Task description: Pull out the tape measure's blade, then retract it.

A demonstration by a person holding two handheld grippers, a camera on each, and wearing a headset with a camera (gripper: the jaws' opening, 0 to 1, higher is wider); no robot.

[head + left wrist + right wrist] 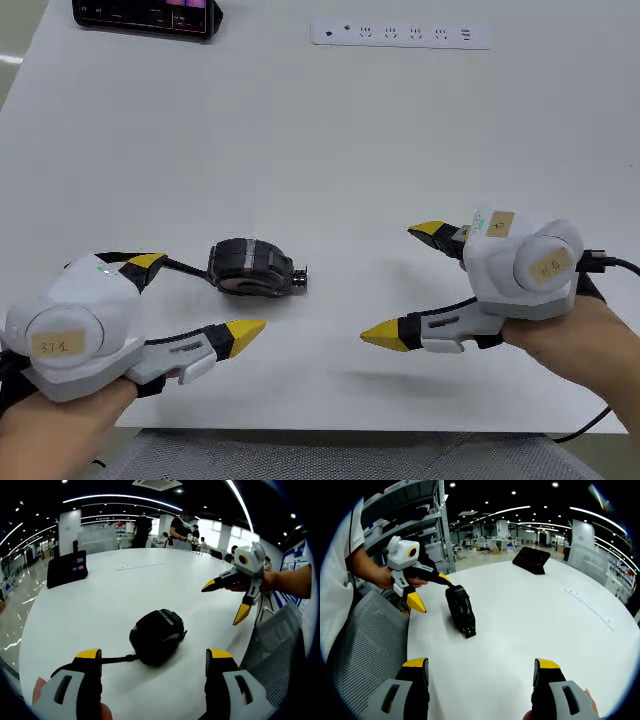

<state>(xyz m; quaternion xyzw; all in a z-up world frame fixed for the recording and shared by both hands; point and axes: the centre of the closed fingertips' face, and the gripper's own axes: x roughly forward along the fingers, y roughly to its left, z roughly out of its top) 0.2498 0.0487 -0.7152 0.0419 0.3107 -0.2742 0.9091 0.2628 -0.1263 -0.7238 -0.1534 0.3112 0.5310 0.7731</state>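
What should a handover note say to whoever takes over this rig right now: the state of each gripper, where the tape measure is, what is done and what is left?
Left gripper: open, holding nothing, jaws pointing at the tape measure from close by.
Right gripper: open, empty, well apart to the tape measure's other side.
The tape measure lies on the white table between the two. Its black strap runs to one jaw of the left gripper; whether they touch is unclear.
Done: nothing; no blade shows drawn out.
Left: hold the case, pull the blade out, then retract it.
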